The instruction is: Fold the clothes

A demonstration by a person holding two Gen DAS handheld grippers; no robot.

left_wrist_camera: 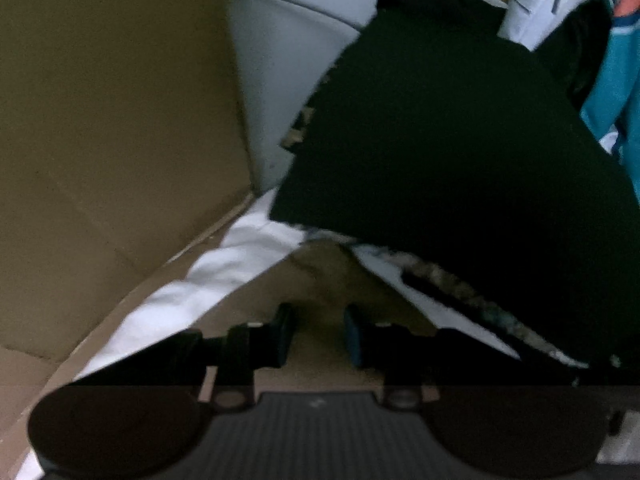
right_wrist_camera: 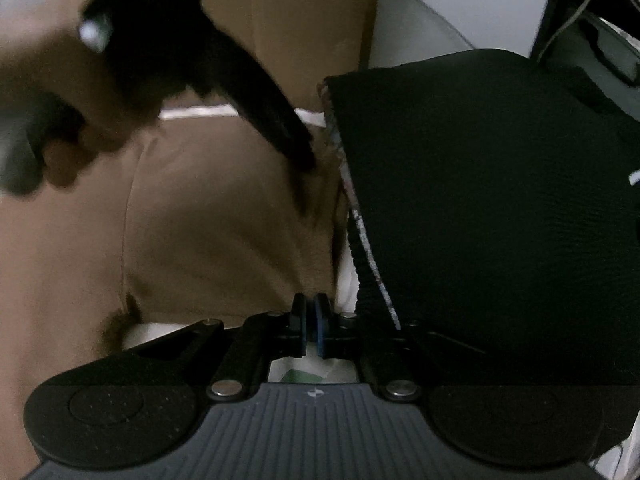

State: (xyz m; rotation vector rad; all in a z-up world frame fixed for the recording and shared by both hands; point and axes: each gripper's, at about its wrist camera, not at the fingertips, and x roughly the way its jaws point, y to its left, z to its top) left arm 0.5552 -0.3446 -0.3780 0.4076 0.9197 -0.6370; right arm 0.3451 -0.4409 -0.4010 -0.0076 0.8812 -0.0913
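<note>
Tan garment (right_wrist_camera: 224, 240) pinched by right tongs (right_wrist_camera: 311, 328); left tongs (left_wrist_camera: 319, 334) parted, empty.

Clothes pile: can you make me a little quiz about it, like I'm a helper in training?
1. True or false: the left gripper is pinching the white cloth in its fingers.
2. In the right wrist view, which garment lies just right of the brown garment? A: a red one. B: the black garment. C: a yellow one.
3. Fill in: the right gripper has its fingers shut on the edge of the ___ garment.

Key: 1 false, its fingers stand apart with nothing between them. 2 B. 3 brown.
</note>
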